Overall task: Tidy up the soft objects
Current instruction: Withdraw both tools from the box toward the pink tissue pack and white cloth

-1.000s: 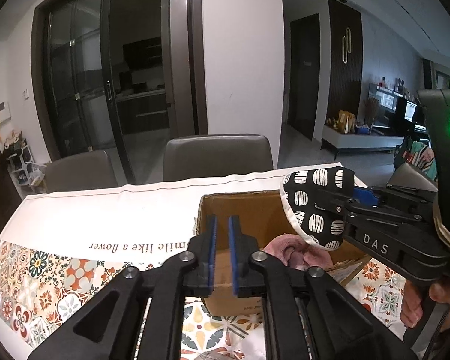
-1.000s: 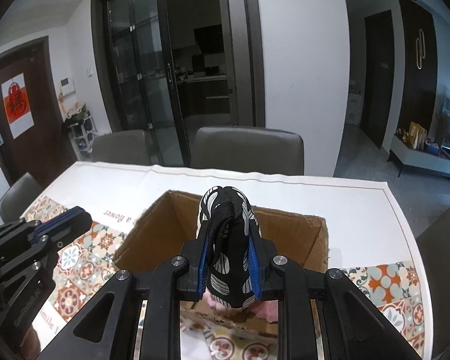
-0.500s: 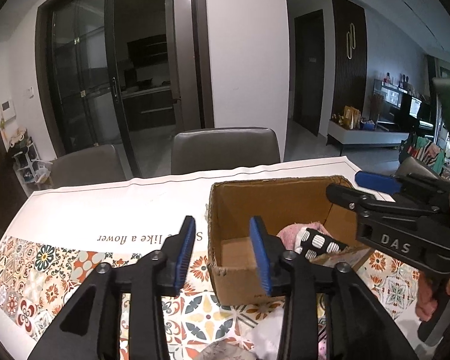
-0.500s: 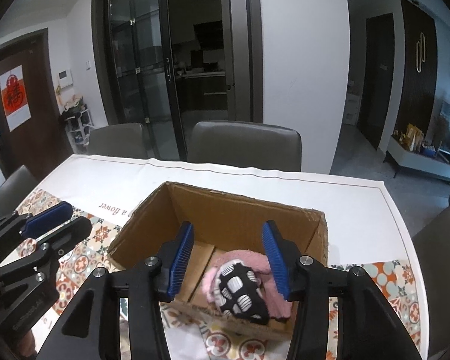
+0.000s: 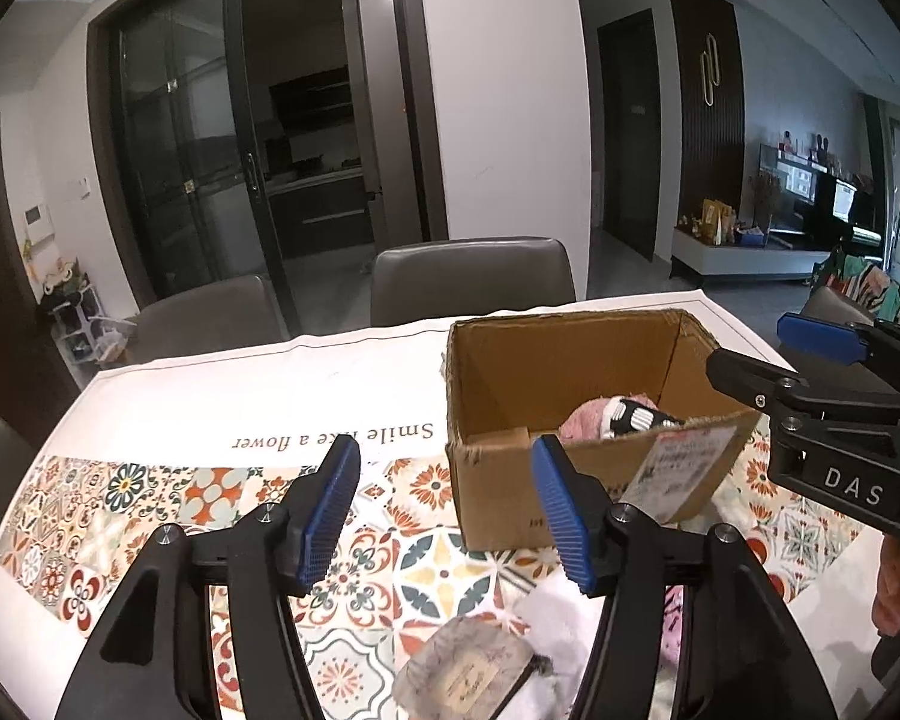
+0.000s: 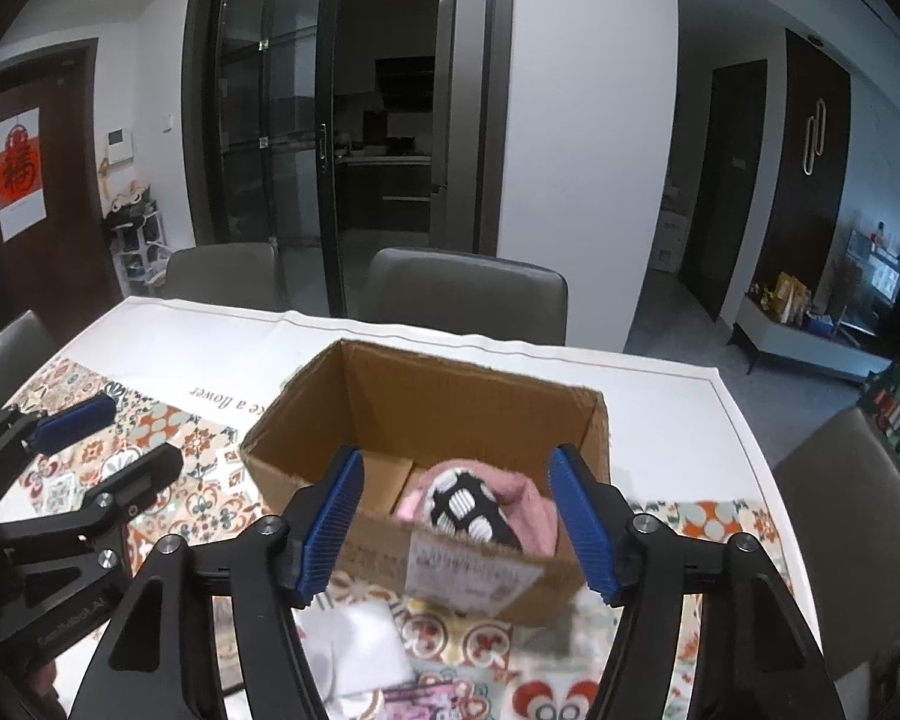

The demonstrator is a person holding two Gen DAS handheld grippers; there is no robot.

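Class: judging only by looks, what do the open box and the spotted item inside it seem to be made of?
Box: corrugated cardboard, matte brown; fluted cut edges, printed label stuck outside.
Spotted item: probably knitted fabric, black with white patches; lies slumped on something pink and fuzzy.

Both fisheye views ride on the handheld grippers and look forward and slightly down along their own jaws, close over the counter. The left wrist view faces the cardboard box (image 5: 576,414) from its left; the right wrist view faces the box (image 6: 432,420) head-on. Both share the box, the chair (image 5: 471,279) behind it, and each other's gripper.
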